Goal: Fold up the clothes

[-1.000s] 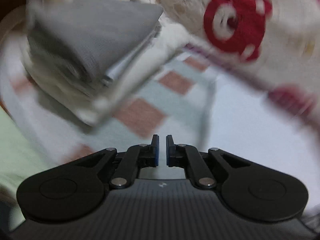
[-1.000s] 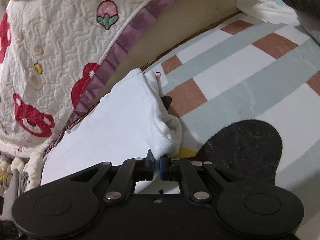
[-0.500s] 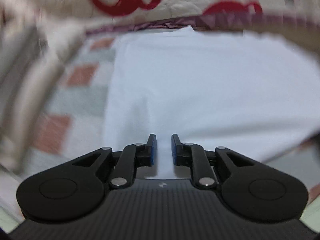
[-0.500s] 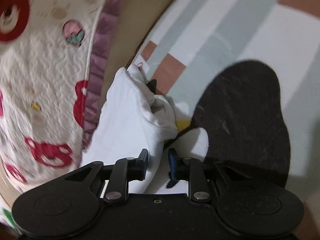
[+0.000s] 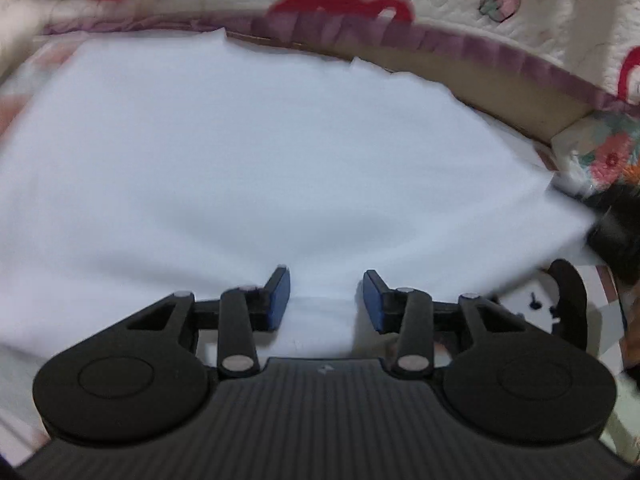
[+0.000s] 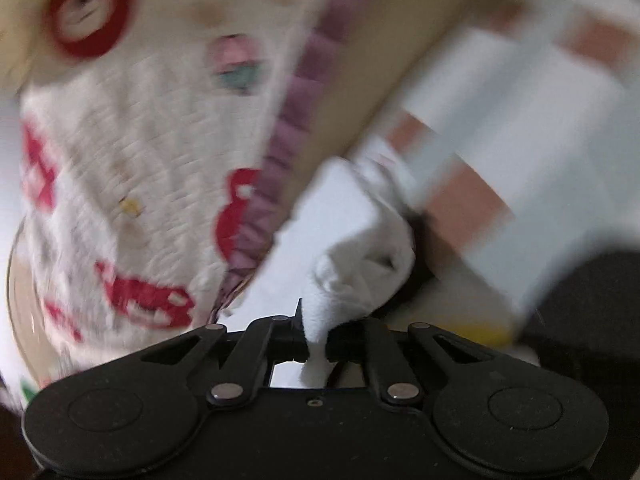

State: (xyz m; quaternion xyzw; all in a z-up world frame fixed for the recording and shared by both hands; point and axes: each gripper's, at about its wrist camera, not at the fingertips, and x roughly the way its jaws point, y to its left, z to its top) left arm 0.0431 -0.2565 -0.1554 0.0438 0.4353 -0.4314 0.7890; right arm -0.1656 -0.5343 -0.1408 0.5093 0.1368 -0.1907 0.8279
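Pinching a bunched edge of the white garment (image 6: 356, 264) between its closed fingers, the right gripper (image 6: 316, 344) holds it beside the quilted blanket (image 6: 152, 152), while the left gripper (image 5: 326, 300) hangs with fingers spread apart over the flat white cloth on the checked sheet (image 6: 520, 128).

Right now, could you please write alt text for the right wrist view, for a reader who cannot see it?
The right gripper is shut on a bunched fold of a white garment. The garment lies on a striped and checked mat, beside a cream quilt with red prints and a purple frilled edge. The picture is blurred by motion.
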